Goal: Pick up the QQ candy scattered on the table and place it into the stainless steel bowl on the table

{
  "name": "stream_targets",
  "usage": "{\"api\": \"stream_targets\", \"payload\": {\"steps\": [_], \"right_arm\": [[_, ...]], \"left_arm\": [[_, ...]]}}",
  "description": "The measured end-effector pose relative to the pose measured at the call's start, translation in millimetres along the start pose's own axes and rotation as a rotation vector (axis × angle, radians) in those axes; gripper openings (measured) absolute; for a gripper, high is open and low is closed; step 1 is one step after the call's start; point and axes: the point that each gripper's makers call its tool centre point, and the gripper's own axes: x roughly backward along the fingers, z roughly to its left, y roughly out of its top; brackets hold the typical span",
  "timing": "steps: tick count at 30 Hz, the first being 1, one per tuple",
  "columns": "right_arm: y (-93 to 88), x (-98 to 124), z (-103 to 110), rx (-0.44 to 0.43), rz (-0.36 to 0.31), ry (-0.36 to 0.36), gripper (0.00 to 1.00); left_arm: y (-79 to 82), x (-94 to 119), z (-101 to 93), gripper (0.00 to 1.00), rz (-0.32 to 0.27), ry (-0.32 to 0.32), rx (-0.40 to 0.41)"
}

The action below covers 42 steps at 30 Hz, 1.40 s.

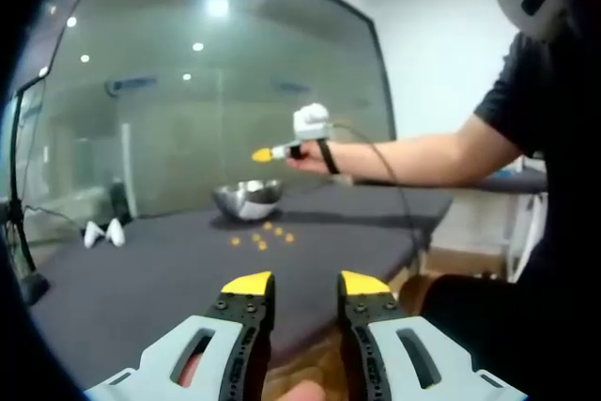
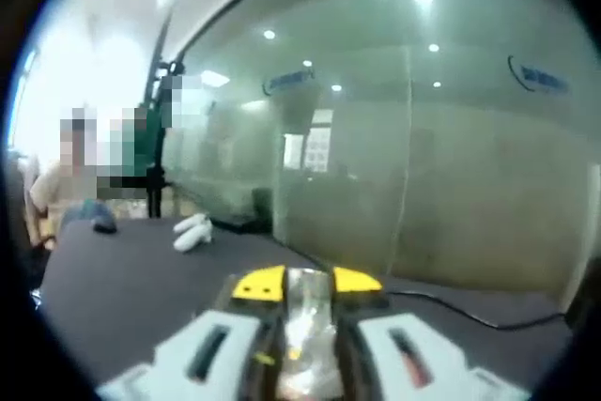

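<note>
The stainless steel bowl [image 1: 247, 199] stands on the dark grey table [image 1: 141, 279] in the left gripper view. Several small orange QQ candies [image 1: 263, 237] lie scattered just in front of it. My left gripper [image 1: 306, 284] hovers open over the table's near edge, well short of the candies, with nothing between its yellow tips. A person's hand holds my right gripper [image 1: 272, 152] in the air above the bowl, slightly to its right. In the right gripper view, the right gripper [image 2: 308, 281] is shut on a shiny wrapped QQ candy [image 2: 305, 321].
Two white objects [image 1: 103, 232] [image 2: 192, 230] lie at the table's far left beside a glass wall [image 1: 235, 91]. A black cable [image 2: 470, 315] runs across the table. The person's arm [image 1: 423, 159] reaches in from the right. A seated person [image 2: 56, 194] is beyond the table's end.
</note>
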Motion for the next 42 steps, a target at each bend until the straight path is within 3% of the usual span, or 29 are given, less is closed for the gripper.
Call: {"api": "stream_targets", "payload": {"steps": [19,26,31,42], "right_arm": [[-0.6,14,0,0.002,0.009,-0.008,0.17],[8.7,22,2,0.002,-0.013,-0.011,0.17],[14.7,36,9,0.019,-0.033,0.005,0.17],[4.6,68,16,0.000,-0.054,0.022,0.17]], "left_arm": [[3.7,1,-1.9,0.28,-0.011,-0.004,-0.002],[3.5,0,-4.5,0.28,-0.007,-0.013,-0.007],[4.3,-1,-4.9,0.28,-0.010,-0.015,-0.007],[5.0,-5,-6.7,0.28,-0.007,-0.027,-0.015]]}}
